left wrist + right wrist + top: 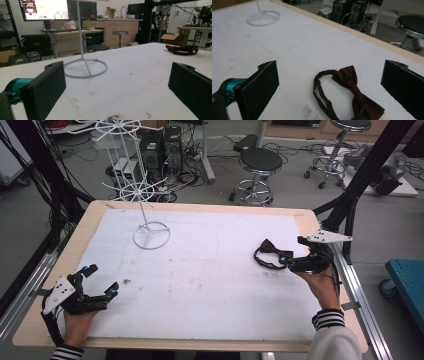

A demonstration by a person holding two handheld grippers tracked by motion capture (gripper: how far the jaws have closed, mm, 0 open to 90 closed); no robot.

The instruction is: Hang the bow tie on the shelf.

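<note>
My right gripper [329, 85] is spread wide over the bow tie [348, 96], lined up to pinch it; left gripper [100, 280], also wide, parked nr table edge, clear of stand [151, 236].

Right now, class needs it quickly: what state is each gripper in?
Left gripper: open, holding nothing.
Right gripper: open, jaws either side of the dark red fabric bow tie with its strap, not gripping it.

Bow tie [270, 252] right of stand [151, 235]
</note>
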